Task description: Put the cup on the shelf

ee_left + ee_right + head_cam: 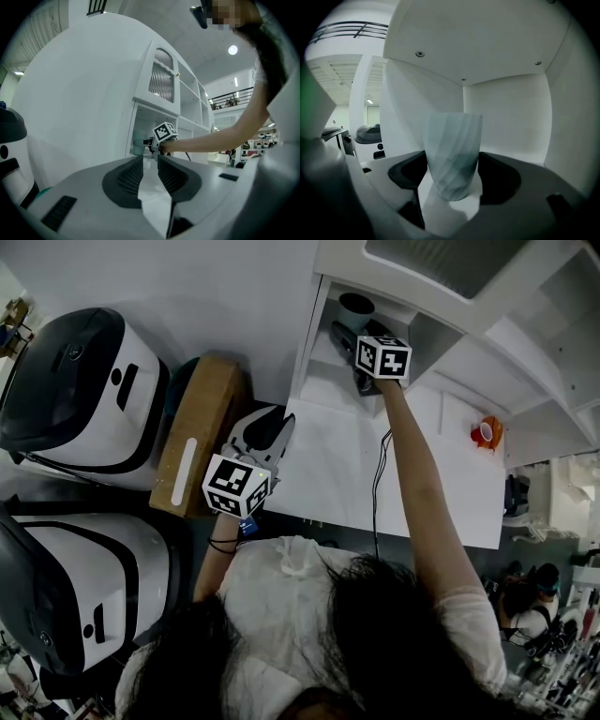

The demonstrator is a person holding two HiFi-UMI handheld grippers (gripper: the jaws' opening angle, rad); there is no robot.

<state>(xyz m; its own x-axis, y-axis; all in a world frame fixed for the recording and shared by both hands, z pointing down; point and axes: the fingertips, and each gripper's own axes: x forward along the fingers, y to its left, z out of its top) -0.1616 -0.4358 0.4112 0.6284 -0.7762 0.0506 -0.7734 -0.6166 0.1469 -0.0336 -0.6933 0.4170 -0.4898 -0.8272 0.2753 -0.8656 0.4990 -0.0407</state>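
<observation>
Closest in, the left gripper (279,427) is held low by the person's chest, over the near left corner of the white counter (328,474). Its jaws are a little apart with nothing in the gap. Left of it there's a cardboard box (197,427) and two big white-and-black machines (80,395), well off to the side.

Further out, the right arm (422,484) is stretched nearly straight across the counter, with a black cable (378,484) trailing beside it. The right gripper (452,161) is reaching into the low cubby of the white shelf unit (506,122). Its pads sit against both sides of the pale ribbed cup (452,154), which is upright with its base down on the cubby floor. The cubby walls are close on both sides.

A small orange thing (486,433) sits further right, out of the way.
</observation>
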